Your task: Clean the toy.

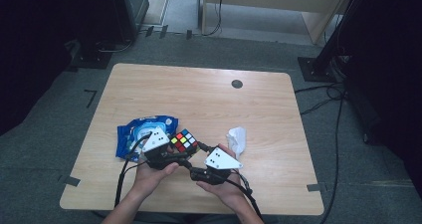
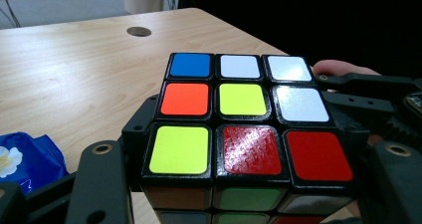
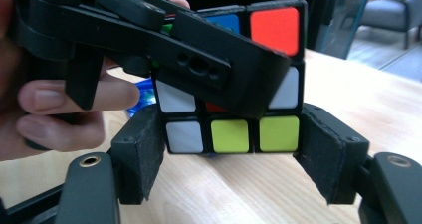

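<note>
I take the puzzle cube [image 1: 183, 141] as my landmark; it sits near the front middle of the wooden table [image 1: 259, 109], held up between both tools. My left gripper [image 1: 169, 152] comes at the cube from its left-front side, and in the left gripper view the cube [image 2: 239, 129] fills the space between the black jaws, a padded jaw pressed against its left face, so I read this claw as pinching the cube. My right gripper [image 1: 201, 159] reaches in from the cube's right-front; in the right gripper view its two padded jaws flank the cube's [image 3: 234, 119] bottom row, the left pad touching, the right pad so close I cannot tell whether a sliver of gap remains. The left tool's jaw crosses the cube's upper rows there, with the left hand [image 3: 45, 109] beside it. Just left of the cube lies a blue wipes packet [image 1: 139, 134]; just right of it, a crumpled white tissue [image 1: 238, 138]. Well beyond the cube, a round grommet [image 1: 237, 83] marks the table's far side
</note>
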{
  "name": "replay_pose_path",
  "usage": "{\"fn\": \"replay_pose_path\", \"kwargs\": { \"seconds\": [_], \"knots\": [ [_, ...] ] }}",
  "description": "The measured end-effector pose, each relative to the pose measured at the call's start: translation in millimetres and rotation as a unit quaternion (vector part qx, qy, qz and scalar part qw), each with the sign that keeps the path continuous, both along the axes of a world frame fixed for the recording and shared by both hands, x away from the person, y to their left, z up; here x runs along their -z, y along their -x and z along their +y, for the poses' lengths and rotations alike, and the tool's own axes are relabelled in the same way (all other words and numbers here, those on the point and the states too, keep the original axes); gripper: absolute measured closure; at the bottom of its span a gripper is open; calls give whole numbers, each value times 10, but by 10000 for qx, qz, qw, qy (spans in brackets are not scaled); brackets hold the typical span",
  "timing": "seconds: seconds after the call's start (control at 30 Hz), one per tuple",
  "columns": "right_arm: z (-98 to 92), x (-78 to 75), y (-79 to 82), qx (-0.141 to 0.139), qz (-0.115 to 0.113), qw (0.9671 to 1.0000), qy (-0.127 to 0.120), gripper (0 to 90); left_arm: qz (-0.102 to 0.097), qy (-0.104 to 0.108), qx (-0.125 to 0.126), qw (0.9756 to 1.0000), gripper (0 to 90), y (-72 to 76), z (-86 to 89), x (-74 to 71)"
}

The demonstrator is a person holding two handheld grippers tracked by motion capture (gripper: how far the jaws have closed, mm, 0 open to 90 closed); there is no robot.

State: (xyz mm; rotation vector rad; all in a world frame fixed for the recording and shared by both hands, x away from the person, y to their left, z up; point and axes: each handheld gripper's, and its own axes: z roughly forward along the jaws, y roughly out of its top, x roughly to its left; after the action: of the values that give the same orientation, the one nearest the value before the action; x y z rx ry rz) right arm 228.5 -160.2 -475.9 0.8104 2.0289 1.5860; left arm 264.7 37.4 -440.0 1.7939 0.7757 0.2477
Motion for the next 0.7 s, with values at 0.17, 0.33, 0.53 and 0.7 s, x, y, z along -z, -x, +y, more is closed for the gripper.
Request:
{"fn": "replay_pose_path", "kwargs": {
  "seconds": [0.17,0.33,0.53,0.7],
  "knots": [
    [7,-25,40,41,-393,9986,337,341,107,137,82,9998,341,-12,26,-20],
    [-25,-77,60,-33,-797,9930,874,344,349,92,260,9990,339,-38,28,-54],
    [-19,-83,122,-85,-1739,9662,1903,345,731,-212,478,9960,318,-79,2,-91],
    [10,-65,172,-102,-2278,9392,2569,344,608,-407,613,9954,336,-60,-6,-85]
  ]
}}
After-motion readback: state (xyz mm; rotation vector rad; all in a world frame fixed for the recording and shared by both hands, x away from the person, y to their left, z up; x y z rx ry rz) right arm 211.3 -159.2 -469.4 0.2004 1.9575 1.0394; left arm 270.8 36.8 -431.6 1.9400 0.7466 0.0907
